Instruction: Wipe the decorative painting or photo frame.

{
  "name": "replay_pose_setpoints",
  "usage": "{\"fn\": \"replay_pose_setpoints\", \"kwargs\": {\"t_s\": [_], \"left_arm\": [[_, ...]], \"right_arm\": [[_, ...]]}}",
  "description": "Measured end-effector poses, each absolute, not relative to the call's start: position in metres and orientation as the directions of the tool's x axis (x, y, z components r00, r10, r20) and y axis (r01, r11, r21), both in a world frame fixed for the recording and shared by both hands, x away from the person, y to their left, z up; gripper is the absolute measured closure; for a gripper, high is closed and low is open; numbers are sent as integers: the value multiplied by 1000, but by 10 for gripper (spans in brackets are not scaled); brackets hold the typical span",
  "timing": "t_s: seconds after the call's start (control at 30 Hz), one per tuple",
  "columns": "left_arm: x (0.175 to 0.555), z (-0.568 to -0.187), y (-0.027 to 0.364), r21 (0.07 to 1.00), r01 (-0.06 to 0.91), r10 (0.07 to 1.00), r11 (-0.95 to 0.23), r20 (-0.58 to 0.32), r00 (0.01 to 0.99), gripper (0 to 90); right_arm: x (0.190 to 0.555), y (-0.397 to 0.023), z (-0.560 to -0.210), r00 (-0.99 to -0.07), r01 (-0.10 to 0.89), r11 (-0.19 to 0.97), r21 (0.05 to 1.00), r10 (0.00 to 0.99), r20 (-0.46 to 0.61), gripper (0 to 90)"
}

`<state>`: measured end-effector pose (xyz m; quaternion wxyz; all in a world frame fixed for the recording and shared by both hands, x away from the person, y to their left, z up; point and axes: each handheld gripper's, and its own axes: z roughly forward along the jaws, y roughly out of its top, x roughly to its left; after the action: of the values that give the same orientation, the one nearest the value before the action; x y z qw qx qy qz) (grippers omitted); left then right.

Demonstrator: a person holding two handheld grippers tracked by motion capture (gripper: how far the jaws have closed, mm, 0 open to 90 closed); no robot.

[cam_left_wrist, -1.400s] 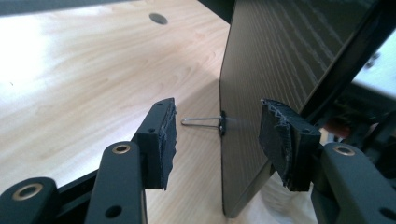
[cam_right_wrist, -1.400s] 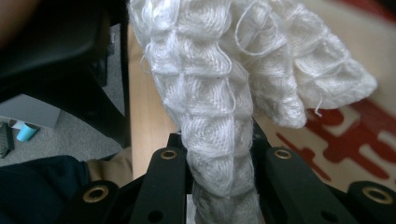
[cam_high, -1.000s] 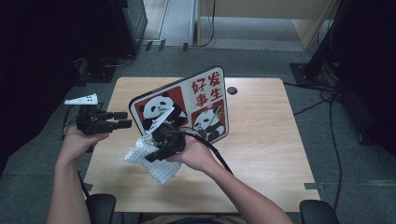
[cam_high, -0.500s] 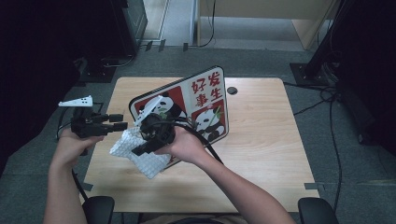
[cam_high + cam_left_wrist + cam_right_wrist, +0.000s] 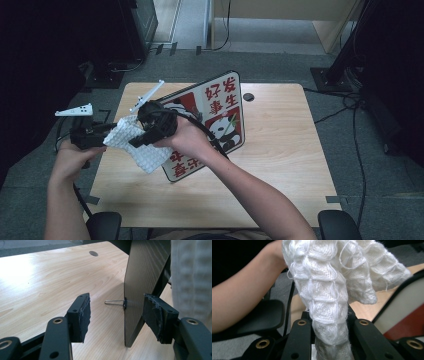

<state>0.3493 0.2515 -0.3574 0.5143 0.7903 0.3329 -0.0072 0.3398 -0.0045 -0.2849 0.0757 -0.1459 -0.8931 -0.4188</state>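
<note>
At the near edge of the high view, the person's two forearms are reaching in from the bottom over the wooden table (image 5: 280,150). The right gripper (image 5: 142,139) is pinching a white waffle-weave cloth (image 5: 137,145), holding it in the air above the near left part of the table. In the right gripper view its two black jaws are pressing on a bunched fold of the cloth (image 5: 329,302), which is bulging out past them and spreading wider farther on. The rest of the cloth is hanging loose from the grip, draping toward the near left corner of the board.

Just left of it, the left gripper (image 5: 100,136) is sitting level at the left edge of the table, its tip beside the cloth. In the left gripper view its jaws are standing wide apart, having just been opening, and their pads (image 5: 83,315) are pressing on nothing. Between them, a little farther off, the thin edge of the panda board (image 5: 140,290) is showing, with a small wire clip (image 5: 116,302) sticking out from it.

Farther back, the panda board (image 5: 220,115) is standing tilted near the middle of the table, with red panels and printed characters. A dark round hole (image 5: 248,96) is lying in the tabletop just beyond the board's far right corner.
</note>
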Motion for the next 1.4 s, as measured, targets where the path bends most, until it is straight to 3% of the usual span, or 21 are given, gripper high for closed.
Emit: {"fn": "replay_pose_setpoints", "kwargs": {"t_s": [0.17,0.67,1.4], "left_arm": [[349,-357,253,816,527,523,-237,-350,777,398],[348,-357,254,821,520,513,-236,-350,784,390],[348,-358,255,829,505,509,-239,-336,792,387]], "right_arm": [[349,-9,-272,-935,353,586,729,240,260,772],[353,-24,-284,-909,415,586,696,304,286,776],[349,-31,-309,-896,443,584,681,314,313,775]]}}
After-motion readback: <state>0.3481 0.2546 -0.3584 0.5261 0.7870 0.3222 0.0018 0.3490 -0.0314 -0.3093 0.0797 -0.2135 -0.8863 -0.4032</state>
